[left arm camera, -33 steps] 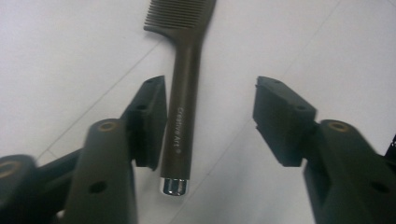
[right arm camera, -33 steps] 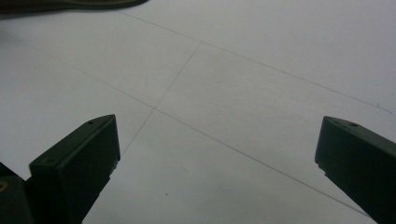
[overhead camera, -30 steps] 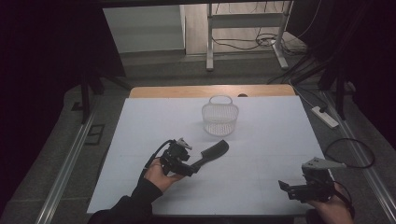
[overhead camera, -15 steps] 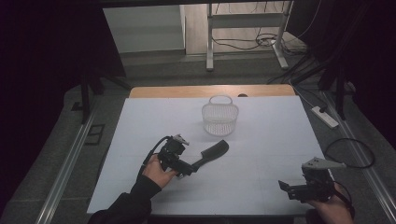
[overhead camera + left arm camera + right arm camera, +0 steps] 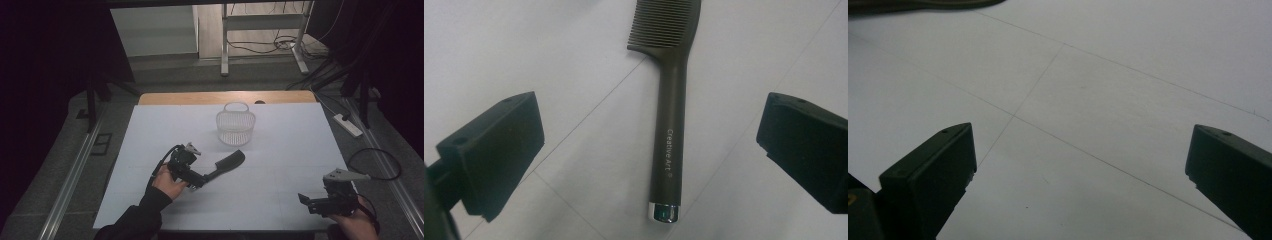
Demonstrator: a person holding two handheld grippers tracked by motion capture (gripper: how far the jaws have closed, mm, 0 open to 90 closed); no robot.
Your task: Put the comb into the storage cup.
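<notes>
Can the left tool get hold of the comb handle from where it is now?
Probably yes: the left tool stands open, its jaws wide on either side of the comb, which lies flat on the table with nothing in between.

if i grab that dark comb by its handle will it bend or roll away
The comb looks like one moulded rigid piece, so it probably stays stiff rather than flopping. It is slim and likely light. The handle looks smooth with a shiny end cap, so it may slip between the pads. It lies flat on the table and its broad toothed head should stop it rolling.
</notes>
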